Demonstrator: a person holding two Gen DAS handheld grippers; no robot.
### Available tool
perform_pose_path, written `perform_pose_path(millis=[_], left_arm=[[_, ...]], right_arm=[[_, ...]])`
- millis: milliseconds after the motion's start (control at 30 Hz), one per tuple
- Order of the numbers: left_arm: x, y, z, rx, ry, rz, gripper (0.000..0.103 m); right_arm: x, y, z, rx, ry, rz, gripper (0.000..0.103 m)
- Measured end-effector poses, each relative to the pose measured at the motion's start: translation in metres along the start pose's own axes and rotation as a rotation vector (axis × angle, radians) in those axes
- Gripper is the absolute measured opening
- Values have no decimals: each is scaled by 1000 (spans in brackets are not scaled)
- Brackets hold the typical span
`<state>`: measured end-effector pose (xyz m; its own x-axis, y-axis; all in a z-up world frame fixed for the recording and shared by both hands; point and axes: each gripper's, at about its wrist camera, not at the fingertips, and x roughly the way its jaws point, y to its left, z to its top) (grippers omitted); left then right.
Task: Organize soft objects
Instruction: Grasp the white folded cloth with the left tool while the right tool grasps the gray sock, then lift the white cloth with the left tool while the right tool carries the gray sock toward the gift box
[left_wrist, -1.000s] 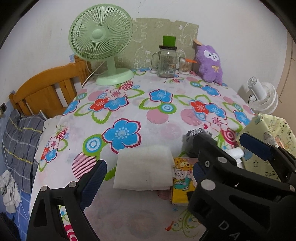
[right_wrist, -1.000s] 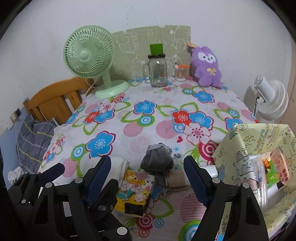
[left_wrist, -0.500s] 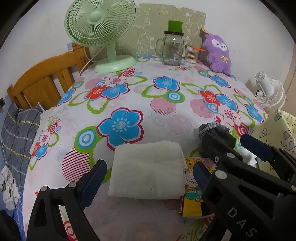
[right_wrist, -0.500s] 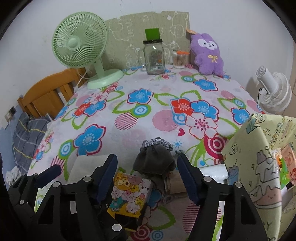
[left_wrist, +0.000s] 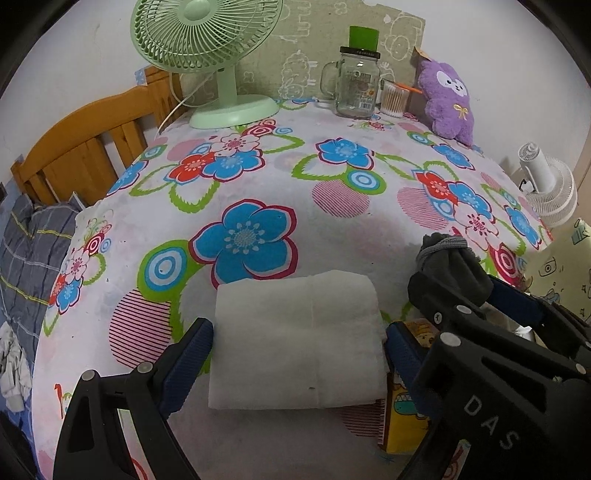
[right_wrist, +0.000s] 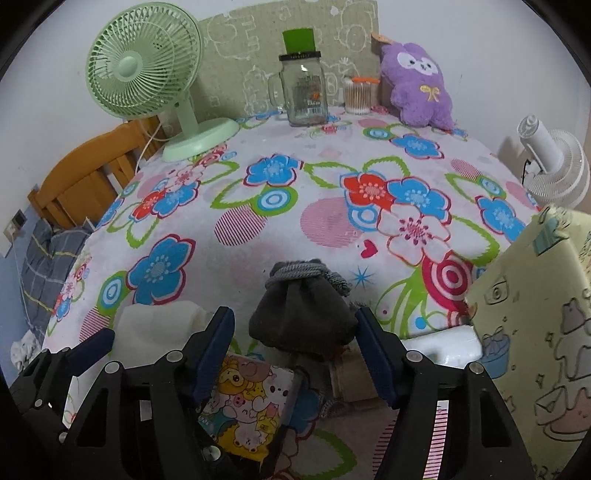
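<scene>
Two grippers are working side by side near the front edge of the table (left_wrist: 332, 229). On the left, the left gripper (left_wrist: 299, 343) is standing wide, its pads straddling the white folded cloth (left_wrist: 295, 343) without pressing it; that cloth is lying flat, its long axis running along the front edge. To grip well, it should be sinking low enough to catch every layer. On the right, the right gripper (right_wrist: 295, 339) is closing around the dark grey sock bundle (right_wrist: 301, 317), the right pad at its flank, the left not yet touching. The bundle is pointing its knotted cuff toward the far edge; squeezing its thick middle seems safest.
</scene>
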<state>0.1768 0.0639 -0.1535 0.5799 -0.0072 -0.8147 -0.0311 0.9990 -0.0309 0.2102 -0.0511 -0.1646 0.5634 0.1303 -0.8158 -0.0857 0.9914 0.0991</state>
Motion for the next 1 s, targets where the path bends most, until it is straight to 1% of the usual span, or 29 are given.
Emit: perform_pose_path(millis=[67, 133, 200, 233, 300, 367, 433, 500, 567, 600, 733, 800, 1000], left_arm=[[1, 1, -1, 4, -3, 0, 93], [1, 1, -2, 4, -5, -5, 85], [1, 2, -3, 2, -4, 1, 82], [0, 3, -4, 0, -9, 1, 79], [-1, 4, -6, -1, -15, 7, 75], [-2, 3, -6, 3, -17, 12, 72], [-3, 3, -6, 3, -22, 16, 66], [-4, 4, -5, 1, -22, 13, 64], [-6, 4, -5, -1, -24, 10, 60], [-7, 4, -5, -3, -29, 9, 54], [-14, 2, -6, 2, -45, 6, 47], [-17, 0, -7, 6, -52, 6, 45], [-33, -3, -6, 12, -84, 12, 45]], right_arm=[[3, 1, -1, -12, 9, -4, 61], [4, 2, -1, -15, 9, -6, 57], [5, 4, -2, -21, 13, -7, 52], [4, 4, -2, -24, 13, -7, 51], [4, 6, -3, -35, 10, -7, 48], [2, 8, -4, -43, 9, 1, 46], [0, 9, -4, -45, 9, 15, 46], [-2, 10, -4, -44, 6, 22, 45], [-4, 11, -4, -47, 0, 27, 45], [-7, 12, -4, -50, -6, 30, 45], [-14, 15, -5, -60, -19, 40, 45], [-18, 16, -6, -62, -26, 45, 45], [-34, 18, -5, -66, -54, 60, 44]])
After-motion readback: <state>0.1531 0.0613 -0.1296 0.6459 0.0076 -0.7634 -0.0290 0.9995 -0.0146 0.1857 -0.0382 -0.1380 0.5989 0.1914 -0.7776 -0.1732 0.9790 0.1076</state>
